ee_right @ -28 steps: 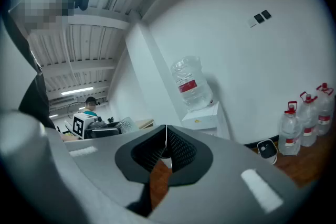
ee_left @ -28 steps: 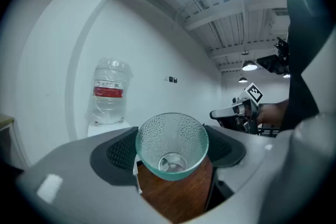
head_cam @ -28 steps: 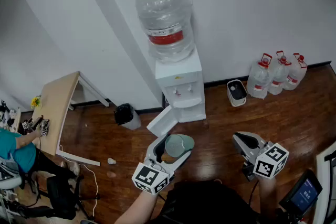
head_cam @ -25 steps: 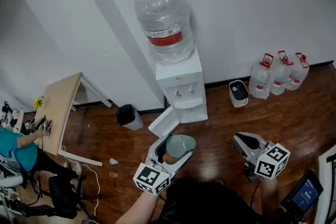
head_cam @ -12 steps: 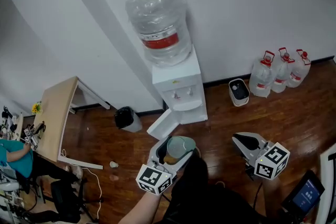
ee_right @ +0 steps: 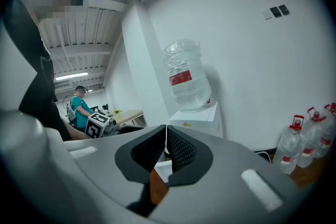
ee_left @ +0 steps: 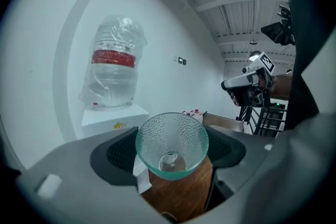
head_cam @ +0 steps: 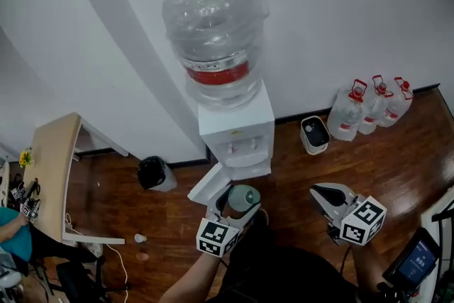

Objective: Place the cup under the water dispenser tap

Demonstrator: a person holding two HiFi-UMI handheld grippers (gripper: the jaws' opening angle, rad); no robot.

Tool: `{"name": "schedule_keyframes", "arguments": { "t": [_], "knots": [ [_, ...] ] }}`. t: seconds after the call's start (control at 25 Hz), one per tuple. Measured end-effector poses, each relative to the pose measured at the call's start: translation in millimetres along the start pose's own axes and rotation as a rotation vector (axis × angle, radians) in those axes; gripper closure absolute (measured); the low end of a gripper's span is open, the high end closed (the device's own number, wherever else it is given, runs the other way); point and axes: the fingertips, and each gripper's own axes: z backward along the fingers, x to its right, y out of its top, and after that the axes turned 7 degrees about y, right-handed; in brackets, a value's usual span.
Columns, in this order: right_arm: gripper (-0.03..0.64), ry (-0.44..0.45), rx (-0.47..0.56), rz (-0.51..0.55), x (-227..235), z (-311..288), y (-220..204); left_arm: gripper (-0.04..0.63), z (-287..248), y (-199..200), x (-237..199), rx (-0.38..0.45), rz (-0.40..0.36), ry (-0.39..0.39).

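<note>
Left tool [head_cam: 233,205] clamps cup [head_cam: 243,197] by sides, lower centre of frame, near dispenser [head_cam: 236,125], not yet under tap [head_cam: 241,146]. Cup looks like glass: rigid, light, slick, breakable; mid-wall grip suits. Right tool [head_cam: 320,194] closed, empty, lower right.

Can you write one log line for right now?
left tongs: gripping cup | right tongs: shut, empty | cup: not yet under water dispenser tap
</note>
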Motion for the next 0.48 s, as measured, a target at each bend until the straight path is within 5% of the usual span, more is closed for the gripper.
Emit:
{"name": "schedule_keyframes", "arguments": {
  "t": [0.28,0.48],
  "knots": [
    [0.618,-0.081,0.016,-0.035,44.5,-77.7,25.4,0.21,-52.0,-28.0,-67.2,-0.054,0.016,-0.099],
    [0.618,-0.158,0.015,-0.069,68.1,-99.2,35.7,0.21,-98.0,-70.2,-100.8,-0.139,0.039,-0.088]
  ]
}}
